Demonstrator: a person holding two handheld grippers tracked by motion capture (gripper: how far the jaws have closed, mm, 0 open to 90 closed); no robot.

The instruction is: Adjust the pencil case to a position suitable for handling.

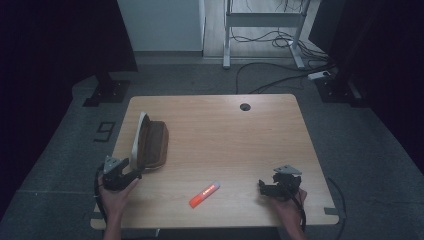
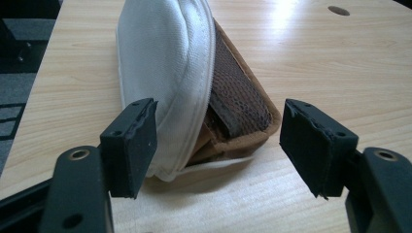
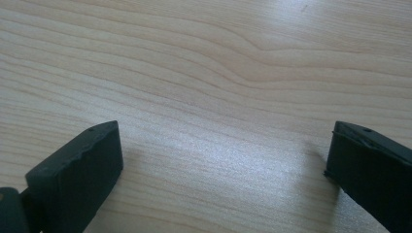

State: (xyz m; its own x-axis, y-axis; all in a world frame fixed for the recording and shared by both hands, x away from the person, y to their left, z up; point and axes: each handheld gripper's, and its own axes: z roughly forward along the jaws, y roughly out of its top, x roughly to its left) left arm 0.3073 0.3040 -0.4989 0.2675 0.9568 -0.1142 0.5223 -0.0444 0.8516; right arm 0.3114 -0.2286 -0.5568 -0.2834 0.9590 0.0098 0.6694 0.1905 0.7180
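A brown pencil case with a white lid lies open at the table's left side. In the left gripper view the case and its white lid sit just beyond my open left gripper, whose jaws stand wide on either side of its near end without touching. My left gripper is at the case's near end in the high view. An orange marker lies at the front middle. My right gripper rests at the front right, and in its own view the right gripper is open over bare wood.
The wooden table has a cable hole near its far edge. Beyond it are a white desk frame, cables on the grey floor and dark stands at both sides.
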